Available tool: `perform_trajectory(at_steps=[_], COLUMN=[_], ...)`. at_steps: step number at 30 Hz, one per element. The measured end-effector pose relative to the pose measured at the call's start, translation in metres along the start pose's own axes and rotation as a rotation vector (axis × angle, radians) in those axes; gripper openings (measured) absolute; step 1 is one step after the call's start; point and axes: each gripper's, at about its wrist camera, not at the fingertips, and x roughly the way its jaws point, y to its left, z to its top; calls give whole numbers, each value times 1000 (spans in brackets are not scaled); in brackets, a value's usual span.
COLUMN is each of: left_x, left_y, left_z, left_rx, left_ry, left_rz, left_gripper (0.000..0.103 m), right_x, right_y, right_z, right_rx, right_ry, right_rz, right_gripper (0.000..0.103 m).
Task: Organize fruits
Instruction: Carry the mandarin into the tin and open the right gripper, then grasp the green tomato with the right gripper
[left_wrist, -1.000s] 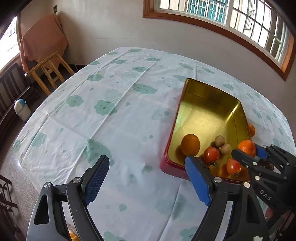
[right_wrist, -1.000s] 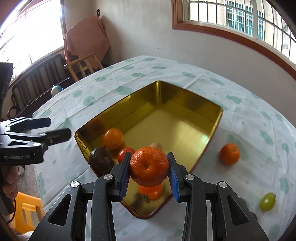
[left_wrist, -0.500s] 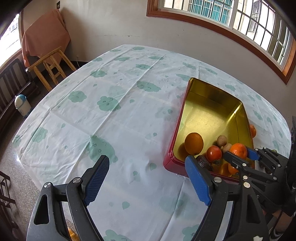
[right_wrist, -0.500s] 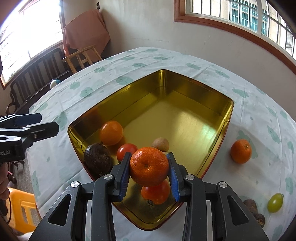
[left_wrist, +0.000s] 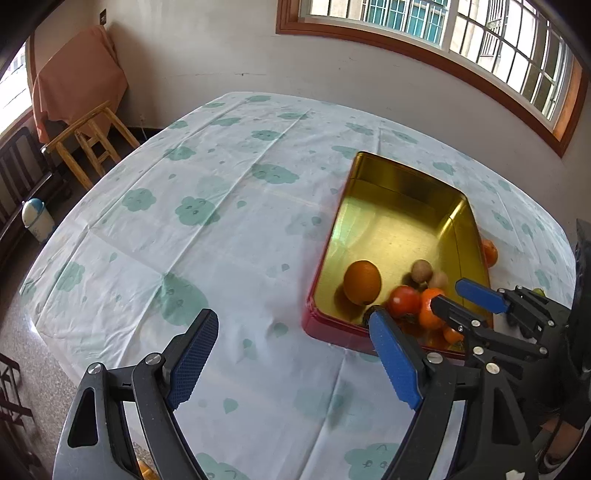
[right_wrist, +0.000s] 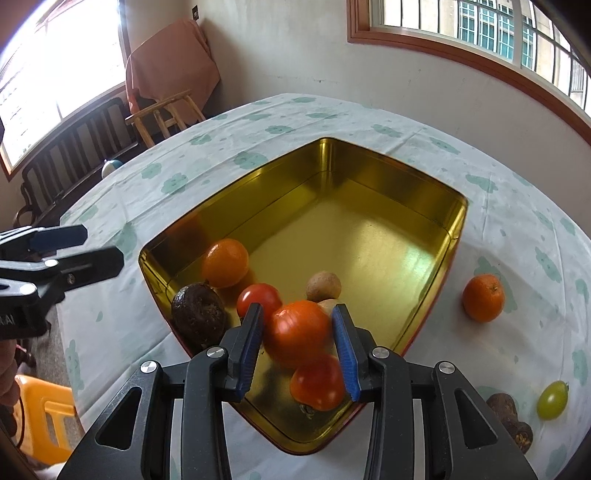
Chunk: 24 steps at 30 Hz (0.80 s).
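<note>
A gold tin with red sides (right_wrist: 373, 199) (left_wrist: 402, 192) holds an orange (right_wrist: 224, 263), a tomato (right_wrist: 258, 303), a dark wrinkled fruit (right_wrist: 197, 314), a brown kiwi-like fruit (right_wrist: 323, 286) and a red-orange fruit (right_wrist: 317, 378). My right gripper (right_wrist: 299, 347) is over the tin's near corner, its jaws spread wider than the mandarin (right_wrist: 297, 332) (left_wrist: 430, 308) between them, which looks blurred. My left gripper (left_wrist: 291, 358) is open and empty above the tablecloth, left of the tin.
On the cloth right of the tin lie a mandarin (right_wrist: 483, 297), a green grape (right_wrist: 552, 400) and dark wrinkled fruits (right_wrist: 509, 417). A wooden stool (left_wrist: 88, 144) and a draped chair stand beyond the table's far left. A yellow stool (right_wrist: 44, 417) is below.
My right gripper moved forward and down over the tin's near corner and its jaws opened, releasing the mandarin. The left gripper stayed open and drew back slightly.
</note>
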Motion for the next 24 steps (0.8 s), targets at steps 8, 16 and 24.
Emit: perform_trajectory(at_steps=[8,16,24], left_x=[-9,-11,-9], left_y=[-29,-82,-140], left_z=[4,4,-1], left_rx=[60,160,272], left_ry=[-19,-20,-4], left_rz=[-34,-97,-164], left_gripper=[81,81,81], right_x=[-48,-88,-103], right_y=[-28,-112,-190], right_z=[-5,-46,-87], right_rx=[61,197,349], right_ry=[-95,-106,-73], right_rz=[-13,-194,-297], right_gripper=[41,46,46])
